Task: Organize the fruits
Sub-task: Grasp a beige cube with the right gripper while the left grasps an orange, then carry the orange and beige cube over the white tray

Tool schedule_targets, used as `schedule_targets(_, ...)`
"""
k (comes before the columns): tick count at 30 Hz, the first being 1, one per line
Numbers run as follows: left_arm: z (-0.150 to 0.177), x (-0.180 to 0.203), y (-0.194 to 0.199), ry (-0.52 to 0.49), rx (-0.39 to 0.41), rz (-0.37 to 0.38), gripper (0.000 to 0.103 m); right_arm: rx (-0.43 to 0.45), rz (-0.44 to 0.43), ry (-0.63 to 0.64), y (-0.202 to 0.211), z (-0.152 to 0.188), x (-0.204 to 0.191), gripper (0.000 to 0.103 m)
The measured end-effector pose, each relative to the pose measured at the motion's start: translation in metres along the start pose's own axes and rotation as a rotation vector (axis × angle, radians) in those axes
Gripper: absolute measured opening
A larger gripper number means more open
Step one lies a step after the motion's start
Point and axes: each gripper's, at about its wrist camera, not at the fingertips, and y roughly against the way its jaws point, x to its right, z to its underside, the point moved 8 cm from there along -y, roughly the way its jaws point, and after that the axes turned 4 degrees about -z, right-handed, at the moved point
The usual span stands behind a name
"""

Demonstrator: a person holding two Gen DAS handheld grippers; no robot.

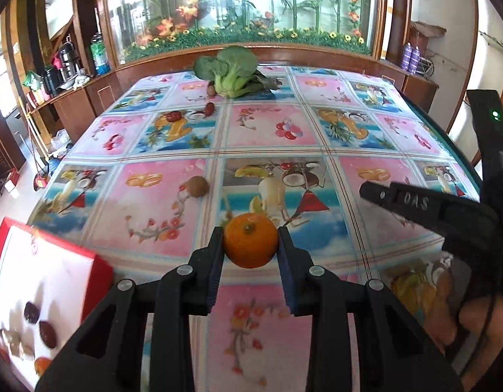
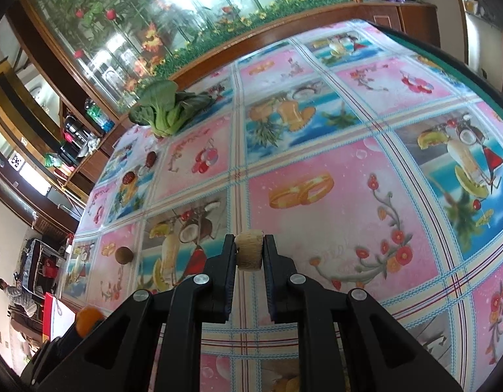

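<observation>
The mandarin orange [image 1: 250,240] is being pinched by the left hand-held gripper [image 1: 250,245] above the bench [image 1: 267,137], and should be carried gently to the red-rimmed box [image 1: 55,281], while a small tan fruit piece [image 2: 249,251] is being pinched by the right hand-held gripper [image 2: 249,254].

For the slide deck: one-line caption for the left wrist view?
Left tool clamps an orange above the patterned tablecloth; red-rimmed box at left, kiwi and bok choy beyond.
</observation>
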Motion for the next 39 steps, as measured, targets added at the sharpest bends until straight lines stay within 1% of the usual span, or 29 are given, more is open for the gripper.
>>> schedule_targets(5, 0.007, -0.020, 0.025, 0.035, 0.032, -0.007, 0.034, 0.025, 0.004, 0.036, 0.001, 0.000, -0.006, 0.014)
schedule_targets(14, 0.012, -0.052, 0.062, 0.077, 0.088, -0.016, 0.034, 0.105, 0.002, 0.078, 0.010, -0.004, -0.012, 0.014)
schedule_targets(19, 0.015, -0.075, 0.084, 0.101, 0.134, -0.051, 0.034, 0.135, -0.008, 0.115, 0.015, -0.004, -0.021, 0.014)
schedule_targets(23, 0.018, -0.096, 0.100, 0.124, 0.171, -0.097, 0.034, 0.171, 0.006, 0.162, 0.019, -0.003, -0.028, 0.014)
schedule_targets(27, 0.021, -0.112, 0.110, 0.146, 0.191, -0.123, 0.034, 0.206, 0.014, 0.201, 0.024, -0.004, -0.033, 0.014)
schedule_targets(39, 0.030, -0.148, 0.120, 0.199, 0.194, -0.166, 0.034, 0.264, 0.035, 0.258, 0.030, 0.000, -0.041, 0.014)
